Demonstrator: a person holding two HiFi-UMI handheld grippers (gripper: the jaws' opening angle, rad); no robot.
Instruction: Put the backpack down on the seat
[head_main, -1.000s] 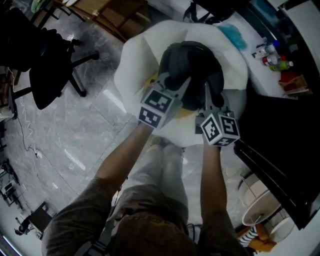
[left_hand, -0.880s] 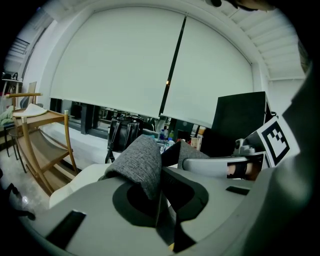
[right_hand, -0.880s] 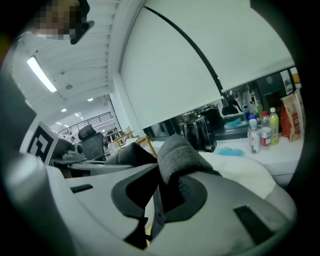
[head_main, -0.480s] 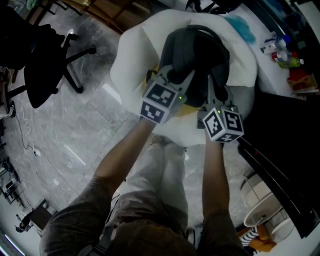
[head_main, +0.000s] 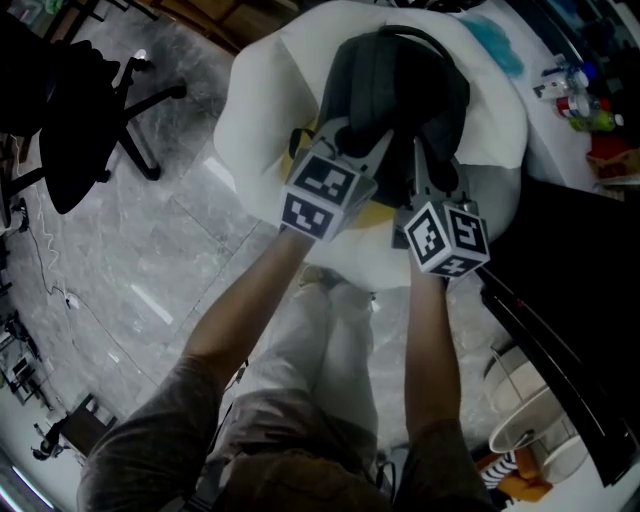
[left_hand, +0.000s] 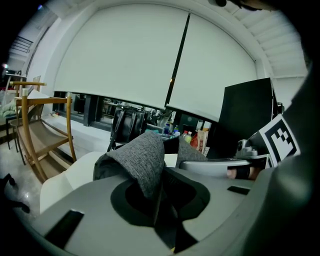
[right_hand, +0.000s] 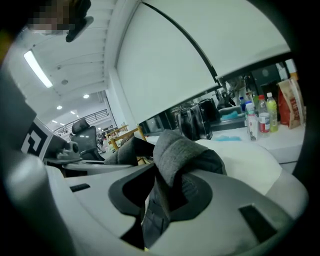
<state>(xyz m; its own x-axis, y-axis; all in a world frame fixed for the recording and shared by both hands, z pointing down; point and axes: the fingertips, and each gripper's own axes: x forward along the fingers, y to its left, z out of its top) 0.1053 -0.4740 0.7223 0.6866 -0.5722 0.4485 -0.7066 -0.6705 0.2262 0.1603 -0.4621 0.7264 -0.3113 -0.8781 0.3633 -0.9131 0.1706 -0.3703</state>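
Tongs, 2, just opening, hold 1 backpack on 1 seat.

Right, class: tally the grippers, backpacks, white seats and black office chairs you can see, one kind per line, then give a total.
Backpack: 1
Grippers: 2, the left gripper and the right gripper, jaws just opening with the backpack's straps between them
White seat: 1
Black office chair: 1
Total: 5

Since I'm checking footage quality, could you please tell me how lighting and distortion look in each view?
Head view: dim, fisheye-bent edges, backpack dark against the bright white seat. Left gripper view: pale blinds bright, corners vignetted black. Right gripper view: strongly curved lines, ceiling light glaring.
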